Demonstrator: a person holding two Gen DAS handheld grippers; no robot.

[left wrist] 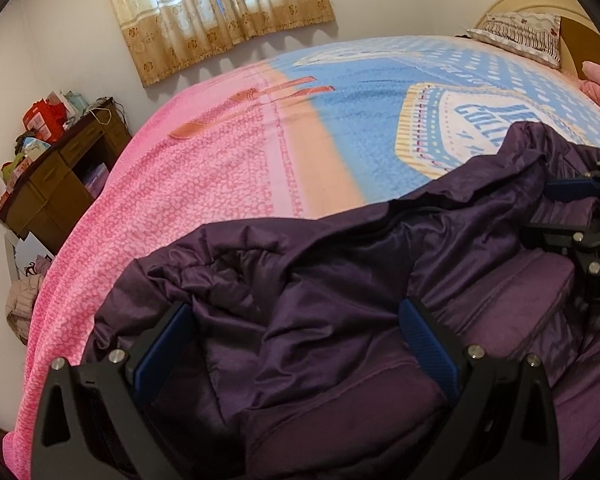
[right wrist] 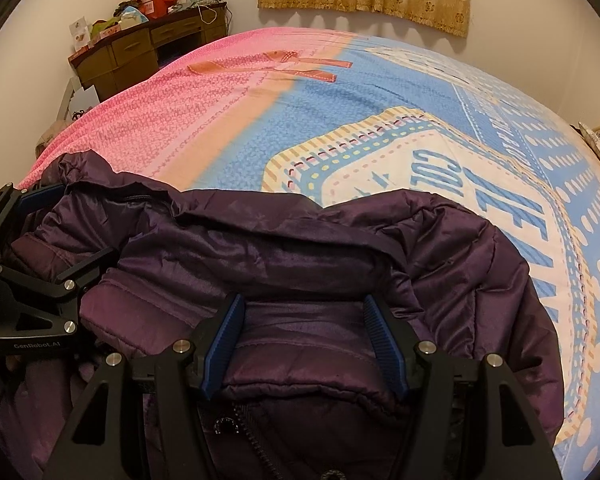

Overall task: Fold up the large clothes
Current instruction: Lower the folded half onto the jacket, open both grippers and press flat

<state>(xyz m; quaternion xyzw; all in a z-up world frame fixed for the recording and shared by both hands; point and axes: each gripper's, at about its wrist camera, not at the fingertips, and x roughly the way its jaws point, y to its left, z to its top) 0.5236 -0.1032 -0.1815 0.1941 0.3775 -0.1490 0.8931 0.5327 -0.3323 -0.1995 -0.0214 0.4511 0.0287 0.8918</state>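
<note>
Purple, shiny quilted fabric fills the space between the blue-padded fingers of both hand-held grippers. The right gripper (right wrist: pixel 303 344) points down at a dark purple padded jacket (right wrist: pixel 284 248); its two blue pads sit on either side of a raised fold of the jacket, and the fabric bulges up between them and appears to touch both pads, so it looks gripped, with the jaws about half way apart. Below that fold, a zip (right wrist: pixel 256 440) and a round snap run toward the camera.

The left gripper (left wrist: pixel 300 344) has its jaws wide apart, with crumpled jacket fabric and a ribbed hem lying loosely between the pads; whether the pads press on the cloth cannot be told, and it looks open. In the right wrist view this gripper shows at the left edge, over the jacket's left part.

The jacket lies spread in a heap at the near edge of a bed, on a bedspread (left wrist: pixel 228 168) that is pink at one end, with a peach band, then blue with white dots and large lettering. Beyond the bed, a brown wooden desk (right wrist: pixel 140 50) piled with boxes and bags stands against a pale wall. A beige patterned curtain (left wrist: pixel 216 16) hangs above. A patterned pillow (left wrist: pixel 520 36) rests at the head of the bed.
</note>
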